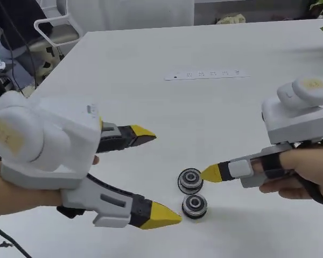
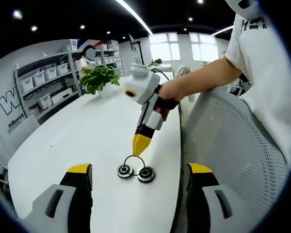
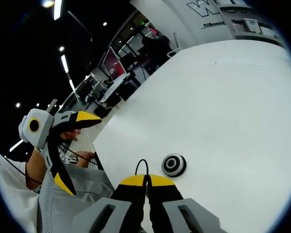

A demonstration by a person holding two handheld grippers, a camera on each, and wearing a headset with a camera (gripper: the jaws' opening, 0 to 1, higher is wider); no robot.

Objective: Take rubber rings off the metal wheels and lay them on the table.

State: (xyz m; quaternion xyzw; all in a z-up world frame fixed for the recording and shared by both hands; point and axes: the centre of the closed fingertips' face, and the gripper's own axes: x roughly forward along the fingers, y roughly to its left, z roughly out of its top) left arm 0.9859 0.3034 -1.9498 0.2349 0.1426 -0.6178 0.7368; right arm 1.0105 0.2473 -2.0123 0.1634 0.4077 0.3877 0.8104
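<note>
Centre frame, my right tongs pinch a ring to peel it off a wheel. My left tongs gape, ready.

2 wheels sit touching on the desk, towards its near edge. The left tongs lie left of them. The right tongs are just right of the farther wheel, a rubber ring between their tips. A power strip lies well behind.
</note>
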